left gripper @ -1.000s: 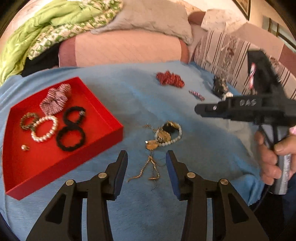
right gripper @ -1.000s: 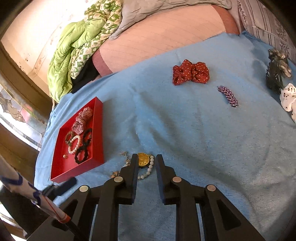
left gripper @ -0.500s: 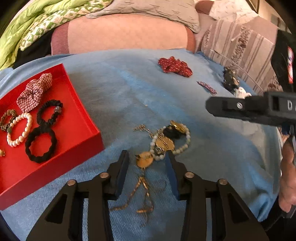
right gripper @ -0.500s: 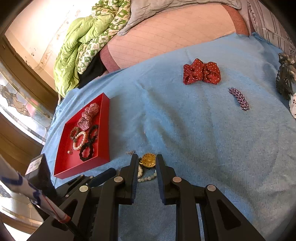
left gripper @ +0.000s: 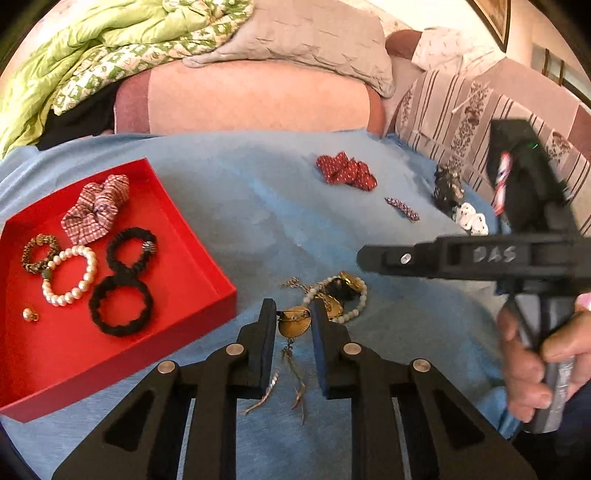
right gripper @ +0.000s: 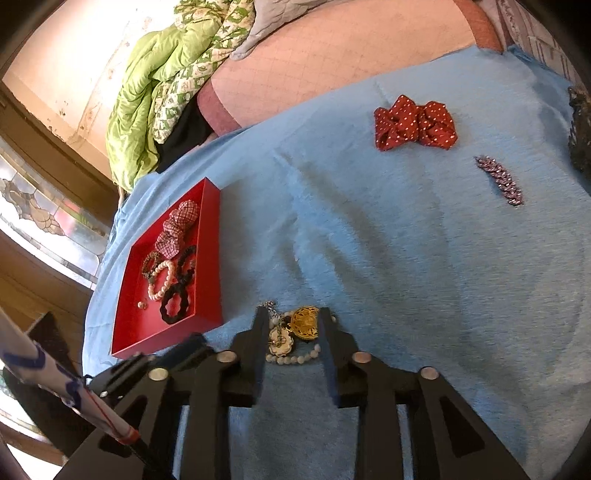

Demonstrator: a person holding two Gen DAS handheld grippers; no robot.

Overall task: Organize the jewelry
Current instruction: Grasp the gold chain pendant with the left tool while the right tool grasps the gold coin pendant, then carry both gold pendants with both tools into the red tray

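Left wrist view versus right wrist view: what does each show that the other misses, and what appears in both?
Only the left wrist view shows the fan-shaped gold pendant between the left gripper's jaws, its chains trailing below, the hand holding the right gripper, and a white hair piece.

Only the right wrist view shows the stained-glass window and the round gold medallion between the right gripper's jaws.

Both show the red tray with bracelets and scrunchies, the red dotted scrunchie, the purple clip, the blue cloth and the green quilt.
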